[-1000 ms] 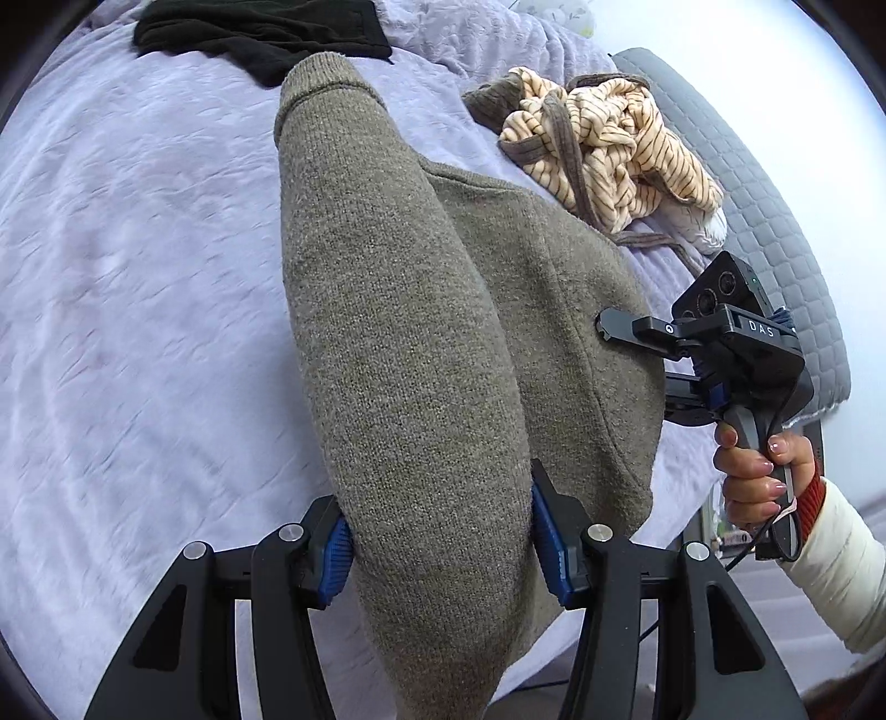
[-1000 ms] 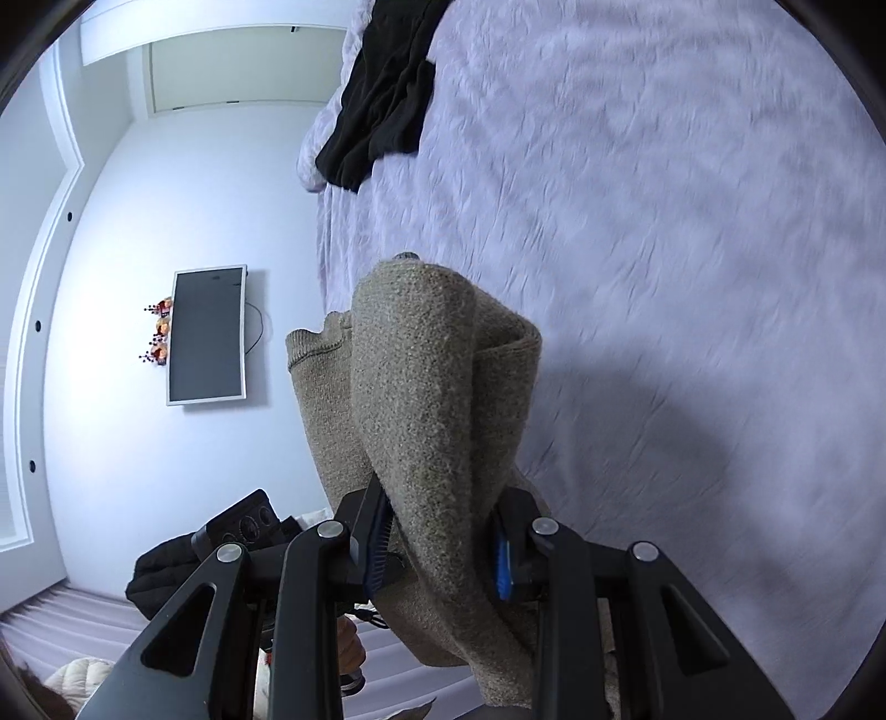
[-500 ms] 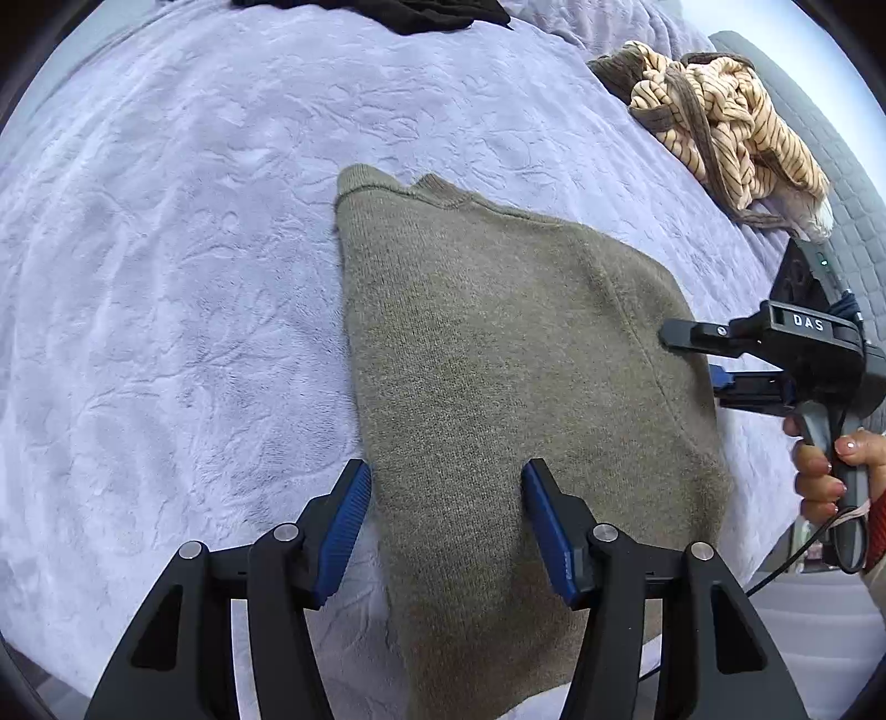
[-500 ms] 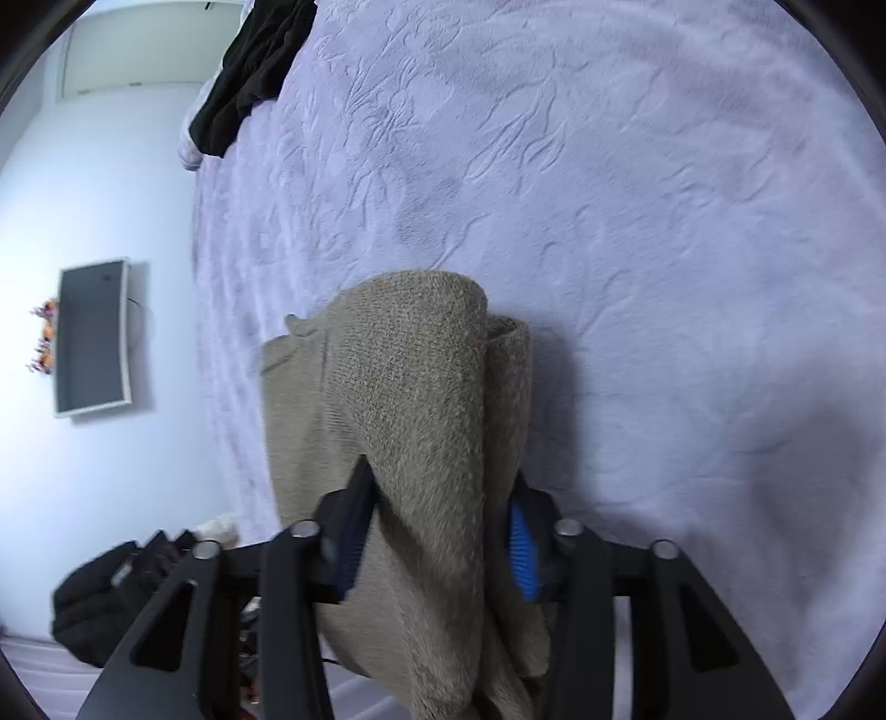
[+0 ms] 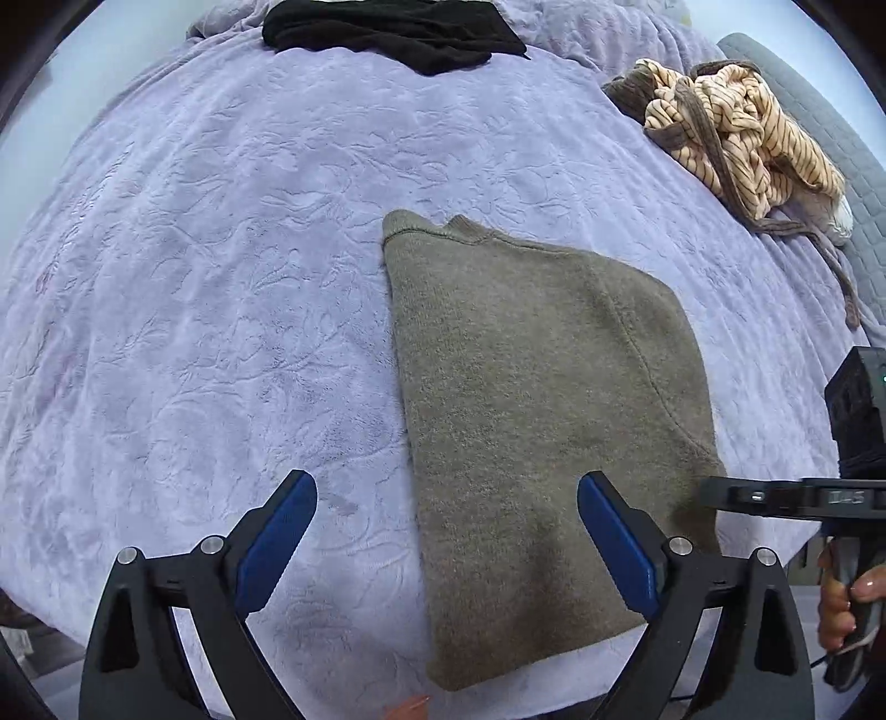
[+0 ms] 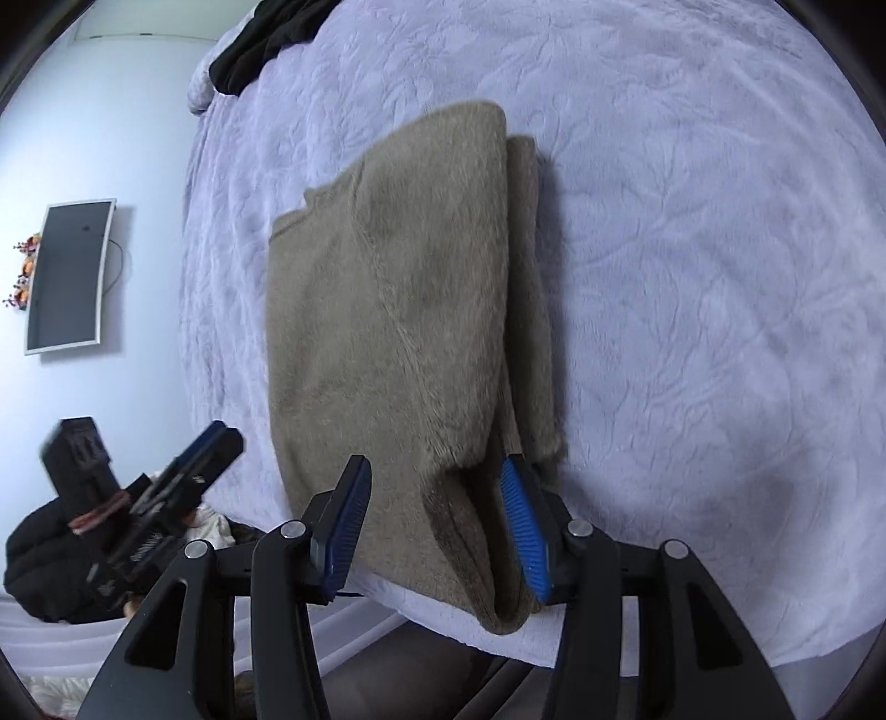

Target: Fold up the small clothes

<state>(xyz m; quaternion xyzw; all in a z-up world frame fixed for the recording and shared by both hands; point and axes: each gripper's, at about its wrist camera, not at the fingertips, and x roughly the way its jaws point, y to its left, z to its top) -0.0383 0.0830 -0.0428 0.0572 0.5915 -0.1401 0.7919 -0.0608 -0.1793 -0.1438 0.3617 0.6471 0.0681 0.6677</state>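
Observation:
An olive-brown knit sweater (image 5: 531, 399) lies folded flat on the lilac bedspread (image 5: 221, 277), its near edge at the bed's front edge. My left gripper (image 5: 446, 526) is open wide, empty, just above the sweater's near left part. My right gripper (image 6: 434, 509) is open, its blue pads on either side of the sweater's (image 6: 398, 332) near folded edge without pinching it. The right gripper also shows in the left wrist view (image 5: 775, 495) at the sweater's right edge. The left gripper appears in the right wrist view (image 6: 183, 471) at the lower left.
A black garment (image 5: 387, 33) lies at the far edge of the bed. A crumpled cream striped garment (image 5: 736, 133) lies at the far right, beside a grey quilted headboard (image 5: 847, 160). A wall screen (image 6: 66, 277) hangs beyond the bed.
The sweater was hanging held in both grippers; it has been lowered flat onto the bed. Both grippers have opened and let it go, the left one widening and pulling back.

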